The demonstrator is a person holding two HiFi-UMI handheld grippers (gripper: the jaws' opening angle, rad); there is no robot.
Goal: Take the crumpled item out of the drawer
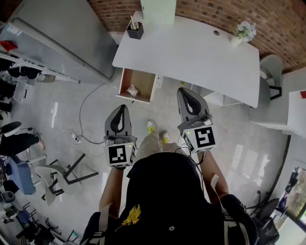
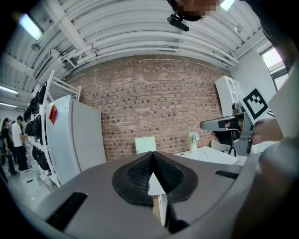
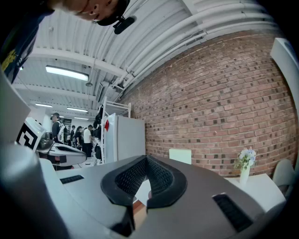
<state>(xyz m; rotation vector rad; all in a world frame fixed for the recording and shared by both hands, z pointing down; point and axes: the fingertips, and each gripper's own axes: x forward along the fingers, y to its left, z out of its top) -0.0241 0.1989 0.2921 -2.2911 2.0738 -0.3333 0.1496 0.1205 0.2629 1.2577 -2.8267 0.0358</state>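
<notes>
An open wooden drawer point(image 1: 143, 79) juts out from under the white desk's left end. A crumpled white item point(image 1: 132, 90) lies inside it near the front. Both grippers are held at chest height, well short of the drawer and pointing toward it. My left gripper point(image 1: 122, 107) is shut with nothing between its jaws, and its tips point(image 2: 152, 154) meet in its own view. My right gripper point(image 1: 183, 90) is also shut and empty, its tips point(image 3: 146, 158) together. Each gripper view looks level at the brick wall, so the drawer's inside is hidden there.
The white desk point(image 1: 191, 52) carries a dark pen holder point(image 1: 135, 31) and a vase of flowers point(image 1: 244, 32). A pale chair point(image 1: 158, 9) stands behind it. A grey cabinet point(image 1: 62, 33) is at the left. Cables point(image 1: 81, 139) and black chairs point(image 1: 67, 172) lie on the floor to the left.
</notes>
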